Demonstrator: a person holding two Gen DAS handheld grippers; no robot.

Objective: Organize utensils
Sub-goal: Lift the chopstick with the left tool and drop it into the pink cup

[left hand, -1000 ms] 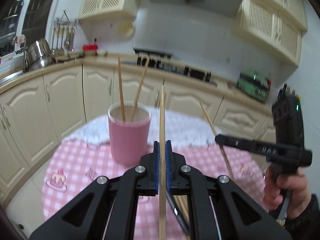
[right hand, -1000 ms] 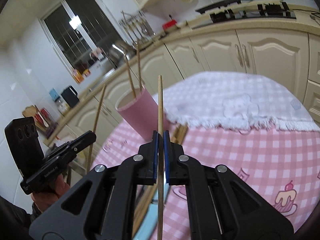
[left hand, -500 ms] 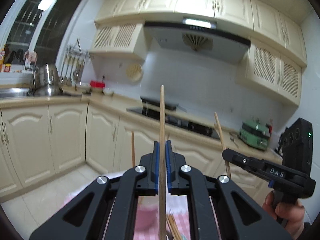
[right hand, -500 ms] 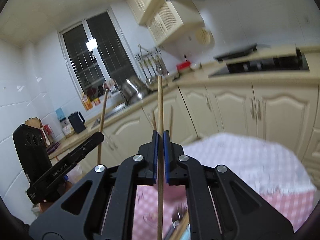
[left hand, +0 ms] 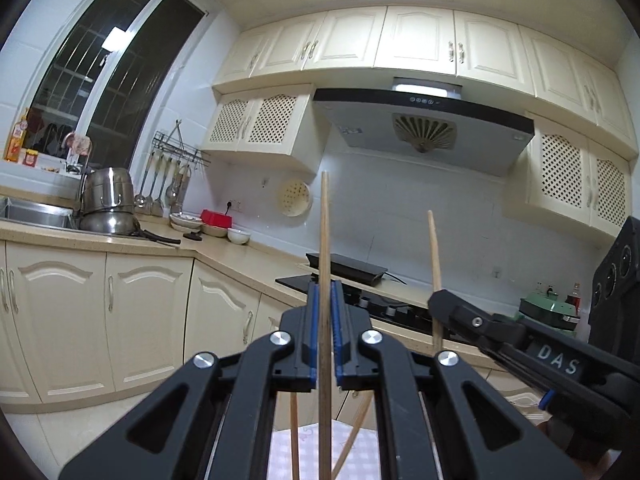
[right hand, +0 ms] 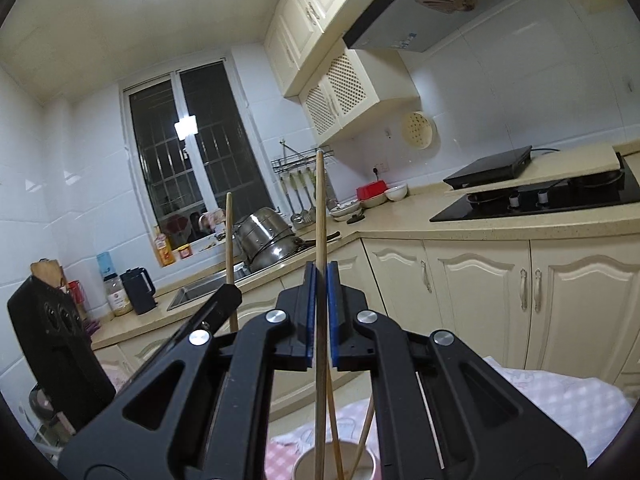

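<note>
Since the earlier frames both tongs have risen and levelled out: the pink cup has dropped from mid-picture to the bottom edge, or out of sight.

Left wrist view. Left tongs (left hand: 325, 332): clenched on a slender pale wooden chopstick (left hand: 325, 240), held upright, long axis vertical, passing between the blue pads. Right tongs (left hand: 440, 304), just to the right: clenched on a second wooden chopstick (left hand: 434, 256), also near upright. Cup not visible; two more sticks (left hand: 294, 440) rise from below the tongs over a checked tabletop cloth (left hand: 288, 456).

Right wrist view. Right tongs (right hand: 320, 312): chopstick (right hand: 319, 208) upright, its lower end over the round pink cup (right hand: 366, 466) directly beneath, where further sticks stand. Left tongs (right hand: 230, 296) farther left with their chopstick (right hand: 229, 236). Judgement: the right hand looks nearer above the cup; a straight descent would serve.
</note>
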